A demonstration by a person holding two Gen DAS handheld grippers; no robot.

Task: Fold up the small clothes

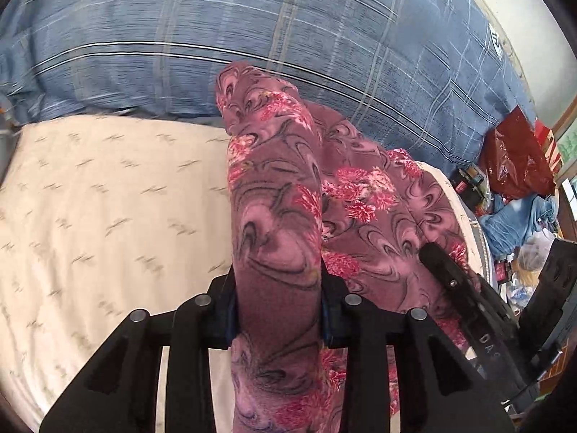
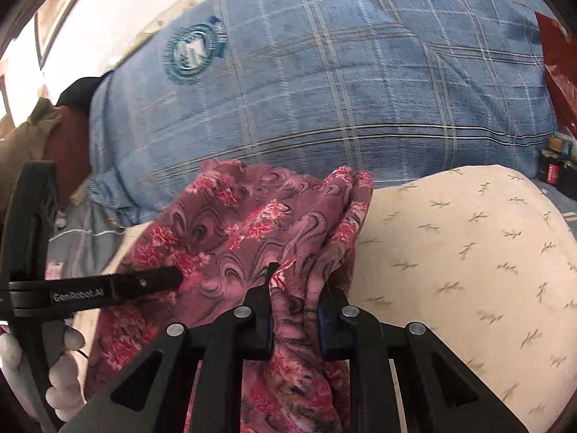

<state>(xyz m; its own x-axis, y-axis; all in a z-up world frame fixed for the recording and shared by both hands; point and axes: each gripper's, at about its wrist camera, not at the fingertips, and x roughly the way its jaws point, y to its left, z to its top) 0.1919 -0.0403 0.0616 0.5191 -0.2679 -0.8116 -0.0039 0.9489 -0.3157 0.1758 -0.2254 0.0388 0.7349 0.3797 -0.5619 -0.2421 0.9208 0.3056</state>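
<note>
Purple floral garment (image 1: 277,195) bunched over cream bed sheet (image 1: 108,198), before blue plaid pillow (image 2: 324,90). Left tool (image 1: 277,310) clamps one fold, right tool (image 2: 294,324) clamps another.

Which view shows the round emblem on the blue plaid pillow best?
The right wrist view: the round emblem faces the camera whole, on the blue plaid pillow. The left wrist view shows only a small, squeezed patch at the frame's edge.
</note>
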